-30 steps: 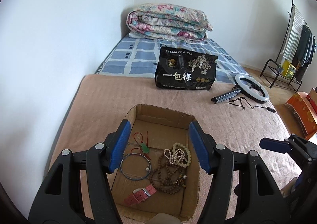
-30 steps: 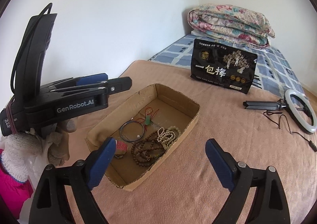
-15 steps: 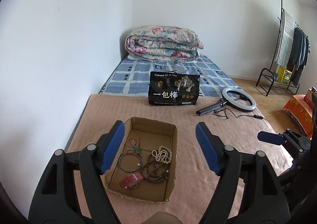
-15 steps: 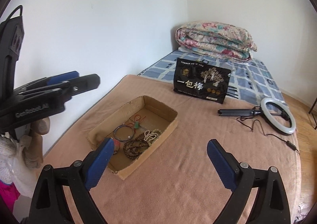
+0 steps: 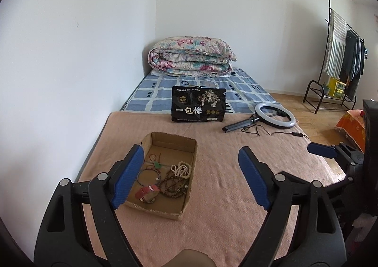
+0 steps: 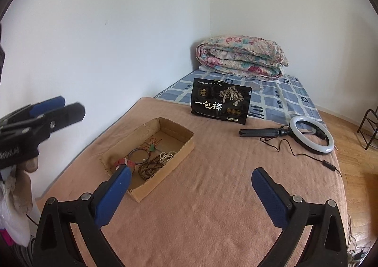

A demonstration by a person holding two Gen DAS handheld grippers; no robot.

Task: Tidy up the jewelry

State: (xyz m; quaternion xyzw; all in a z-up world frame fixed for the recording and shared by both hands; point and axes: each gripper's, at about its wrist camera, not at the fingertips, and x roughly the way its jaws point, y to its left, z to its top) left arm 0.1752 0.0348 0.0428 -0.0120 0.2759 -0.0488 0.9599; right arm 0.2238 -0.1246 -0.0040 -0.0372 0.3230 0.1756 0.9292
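- White-walled bedroom corner, with a bed [image 5: 212, 207] under a peach blanket and a blue checked sheet beyond.
- Open cardboard box [image 5: 186, 200] on the blanket near the wall side of the bed, jewelry loose on its floor.
- Inside the box: a thin blue bangle [image 5: 149, 176] with a small pearl, a green pendant on a red cord [image 5: 157, 165] behind it, cream beads [image 5: 181, 170] toward the right wall, brown wooden beads [image 5: 173, 186] touching the cream ones, and a red strap piece [image 5: 147, 192] nearest the front wall.
- Same layout from the right wrist view: bangle [image 6: 139, 155], brown beads [image 6: 148, 170], cream beads [image 6: 167, 156], red strap piece [image 6: 124, 163].
- Left gripper [image 5: 191, 178] raised over the blanket, blue pads far apart after opening further just now, nothing between them but bare air; left pad overlapping the box's left wall in the picture only.
- Right gripper [image 6: 191, 196] spread as wide as it goes, also opening further just now, nothing in its grasp, blanket showing between the pads; box ahead and to its left.
- Left gripper also seen from the side at the left edge of the right wrist view [image 6: 47, 115], a gloved hand [image 6: 21, 181] below it.
- Black printed bag [image 5: 198, 107] upright at the blanket's far edge.
- Ring light [image 5: 275, 115] flat to its right, with folded stand and trailing cable.
- Folded floral quilt [image 5: 191, 56] at the head of the bed.
- Clothes rack [image 5: 340, 54] against the far right wall.
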